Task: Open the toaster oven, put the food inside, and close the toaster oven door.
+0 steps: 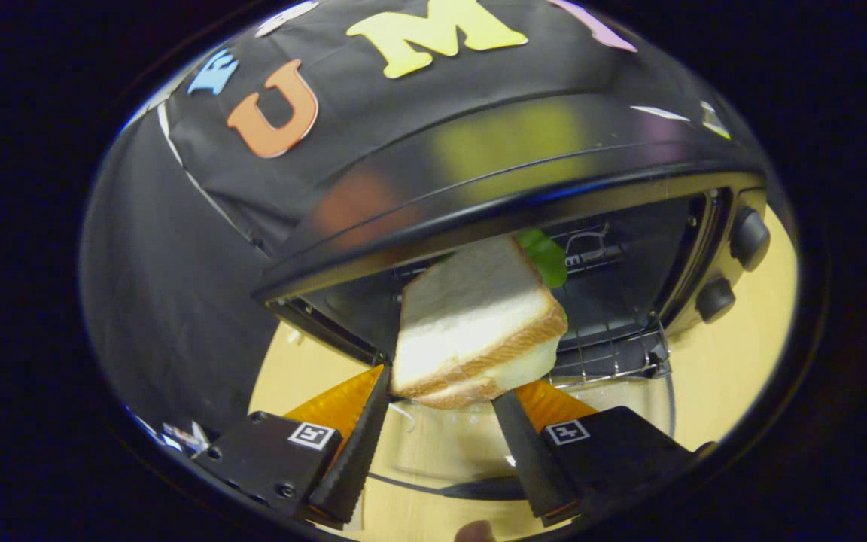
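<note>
Fingers (362, 429) of my gripper (441, 410) pinched the sandwich (479, 324), jaws pressed on its near edge. Beyond them, toaster oven (494, 196) stood open, door (479, 452) down beneath, rack (614, 354) just ahead. Loading step, I judged; next: push deeper, lower onto rack, release.

No legible text; claw (441, 403) tags seem mere patterns

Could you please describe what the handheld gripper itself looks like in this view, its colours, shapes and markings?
The two-finger gripper has two long black fingers with finely ridged, serrated inner edges, tapering toward the tips. Behind each finger sits a translucent orange wedge-shaped piece. Each finger is mounted on a black block with screw holes, and each block carries a small square black-and-white marker.
</note>
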